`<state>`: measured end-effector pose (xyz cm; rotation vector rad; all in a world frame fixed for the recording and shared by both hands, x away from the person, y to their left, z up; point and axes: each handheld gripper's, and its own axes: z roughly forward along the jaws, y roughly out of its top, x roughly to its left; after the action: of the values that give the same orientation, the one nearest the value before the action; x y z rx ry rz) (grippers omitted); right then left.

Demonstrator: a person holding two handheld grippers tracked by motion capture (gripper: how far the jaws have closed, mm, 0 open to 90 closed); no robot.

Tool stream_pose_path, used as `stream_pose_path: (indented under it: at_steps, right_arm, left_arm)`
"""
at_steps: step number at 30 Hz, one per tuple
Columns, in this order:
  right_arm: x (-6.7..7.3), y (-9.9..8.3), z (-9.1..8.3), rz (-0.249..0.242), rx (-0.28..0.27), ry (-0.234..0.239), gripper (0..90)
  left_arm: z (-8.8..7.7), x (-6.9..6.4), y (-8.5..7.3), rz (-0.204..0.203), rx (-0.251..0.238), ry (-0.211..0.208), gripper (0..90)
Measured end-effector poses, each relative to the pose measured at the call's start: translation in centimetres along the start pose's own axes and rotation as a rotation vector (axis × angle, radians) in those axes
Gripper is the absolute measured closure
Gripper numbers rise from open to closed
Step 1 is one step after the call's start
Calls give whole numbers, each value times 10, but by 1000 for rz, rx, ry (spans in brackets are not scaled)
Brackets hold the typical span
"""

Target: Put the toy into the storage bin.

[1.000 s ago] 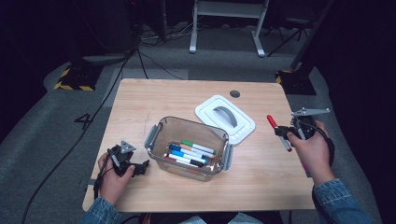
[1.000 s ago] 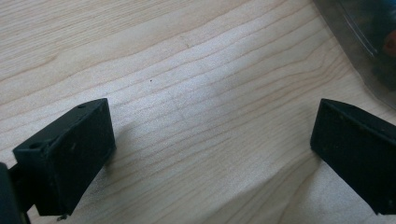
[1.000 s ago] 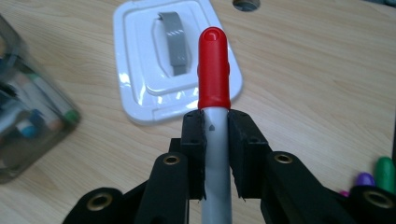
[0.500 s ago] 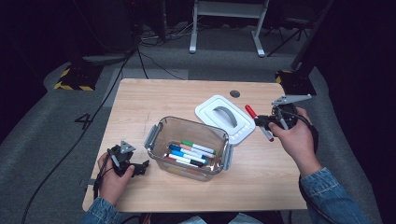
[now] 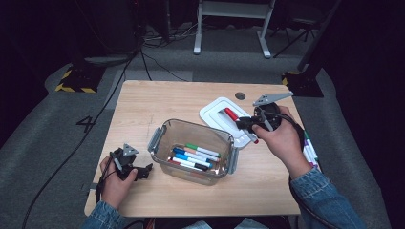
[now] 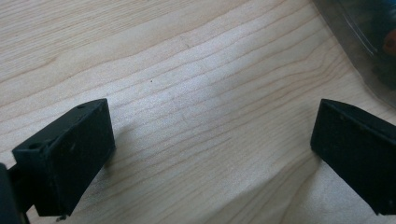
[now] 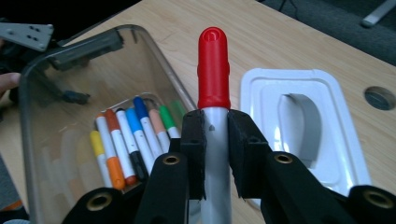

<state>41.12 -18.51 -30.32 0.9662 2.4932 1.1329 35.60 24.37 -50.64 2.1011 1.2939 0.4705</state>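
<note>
Fingertips of the right gripper (image 5: 244, 125) are clamped on a red-capped marker (image 5: 232, 114), seen in the high view above the white lid (image 5: 217, 110), at about two o'clock from the clear bin (image 5: 165, 128). The marker points toward ten o'clock, cap leading, apparently so that it can be carried over the bin's rim and laid among the markers inside (image 5: 196, 156). The left gripper (image 5: 141, 172) rests on the wooden table (image 5: 157, 100) at eight o'clock from the bin, near its grey latch, plausibly parked out of the way or ready to steady the bin.

Left gripper view: the two black jaws stand wide apart with bare tabletop (image 6: 196, 102) between them and nothing held; the bin's clear wall (image 6: 369, 32) curves in at one o'clock.

Right gripper view: both pads (image 7: 194, 149) press the marker's grey barrel (image 7: 215, 154) just below the red cap (image 7: 214, 67), which points to twelve o'clock. Gripping low on the barrel leaves the cap end free to go in first. The bin with its row of markers (image 7: 126, 140) lies at ten o'clock, the lid (image 7: 303, 135) at three o'clock.
</note>
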Motion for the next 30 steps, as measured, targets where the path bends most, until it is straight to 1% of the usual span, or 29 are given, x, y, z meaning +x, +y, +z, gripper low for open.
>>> stream_pose_path:
  at_steps: [1,2,3,7,8,9,10,11,14,16,17,18,19,20,21,22,23,24,26,28,29,30]
  right_arm:
    - [0,0,0,0,0,0,776]
    - [6,3,4,-12,0,16,776]
    - [6,3,4,-12,0,16,776]
    - [18,10,10,-39,3,45,776]
    - [23,13,14,-50,4,61,776]
    - [23,13,14,-50,4,61,776]
    - [28,15,18,-62,8,75,776]
    - [28,15,18,-62,8,75,776]
    - [37,19,23,-80,14,102,776]
    - [46,21,30,-99,26,125,776]
    - [46,21,30,-99,26,125,776]
    - [52,23,35,-112,36,137,776]
    - [52,23,35,-112,36,137,776]
    - [55,24,38,-118,41,144,776]
    - [60,26,42,-134,42,160,776]
    - [63,27,44,-139,37,172,776]
    - [63,27,44,-139,37,172,776]
    - [68,28,49,-149,37,193,775]
    - [73,29,55,-159,45,207,776]
    - [76,29,58,-163,50,212,776]
    - [78,30,60,-164,52,225,776]
    - [83,31,65,-176,59,237,776]
  left_arm:
    - [0,0,0,0,0,0,0]
    - [0,0,0,0,0,0,0]
    - [0,0,0,0,0,0,1]
    - [0,0,0,1,0,0,0]
    - [0,0,0,0,0,0,0]
    - [0,0,0,0,0,0,0]
    - [0,0,0,1,0,0,1]
    - [0,0,0,1,0,0,1]
    - [0,0,0,0,0,0,1]
    - [0,0,0,0,0,0,1]
    - [0,0,0,0,0,0,0]
    - [0,0,0,0,0,0,0]
    - [0,0,0,0,0,0,1]
    - [0,0,0,0,0,0,1]
    - [0,0,0,-1,0,0,1]
    - [0,0,0,1,0,0,1]
    - [0,0,0,0,0,0,1]
    - [0,0,0,1,0,0,1]
    - [0,0,0,-1,-1,0,1]
    - [0,0,0,0,0,0,1]
    - [0,0,0,0,0,0,1]
    - [0,0,0,0,0,0,0]
